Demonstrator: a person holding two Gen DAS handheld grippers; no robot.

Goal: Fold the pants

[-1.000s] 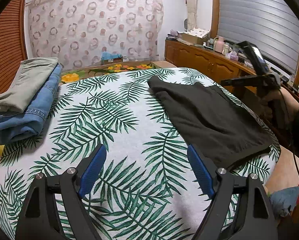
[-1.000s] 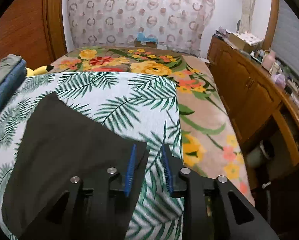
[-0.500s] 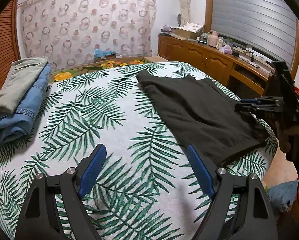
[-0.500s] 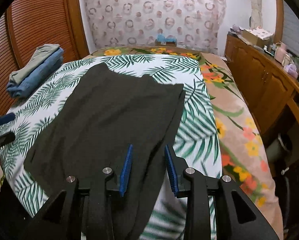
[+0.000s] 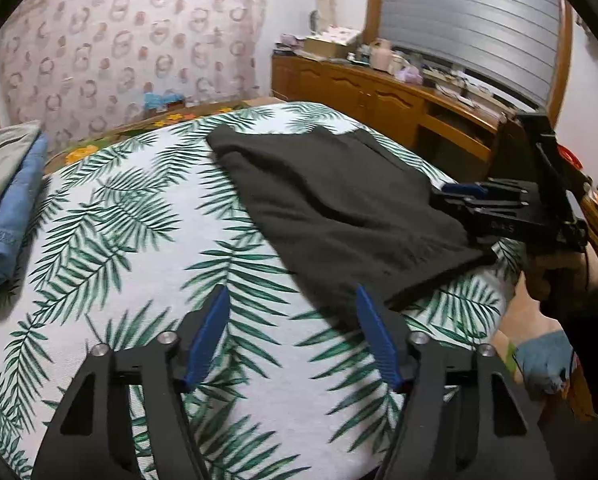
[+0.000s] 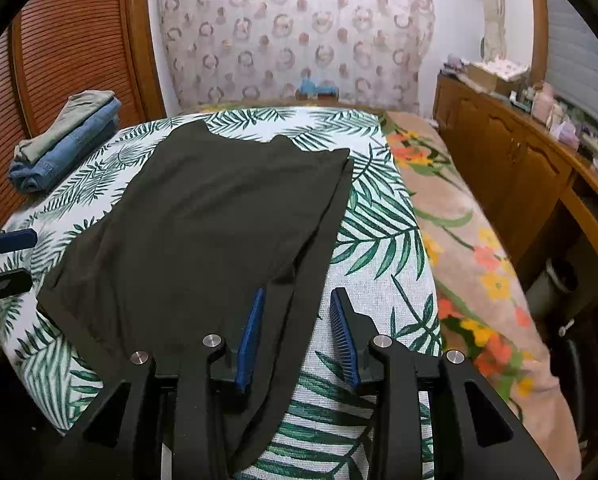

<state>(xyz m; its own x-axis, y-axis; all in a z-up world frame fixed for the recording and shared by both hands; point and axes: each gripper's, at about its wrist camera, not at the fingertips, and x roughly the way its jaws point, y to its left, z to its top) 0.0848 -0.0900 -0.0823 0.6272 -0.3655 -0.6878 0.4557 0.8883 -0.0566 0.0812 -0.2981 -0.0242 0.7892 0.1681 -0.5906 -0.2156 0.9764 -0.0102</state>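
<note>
1. Nearest to us, our left gripper (image 5: 293,332) hangs above the palm-leaf sheet (image 5: 139,240) on the bed. Its blue pads stand apart with nothing between them, and its jaws have just been closing. The near corner of the dark pants (image 5: 339,208) lies just beyond its right finger.
2. Our right gripper (image 6: 297,332) sits low at the other near corner of the pants (image 6: 203,220). Its pads are apart with a narrower gap, and its jaws have just been opening a little. The hem edge of the pants runs between them, but the pads do not press on it.
3. The pants lie flat on the sheet, running away from us toward the far end of the bed.
4. Farther off at the left edge of the bed sits a stack of folded clothes (image 6: 63,140), grey-green on top of blue denim.
5. Beyond the bed hangs a curtain with ring patterns (image 6: 299,32), with a wooden sideboard (image 6: 511,168) along the right wall.
</note>
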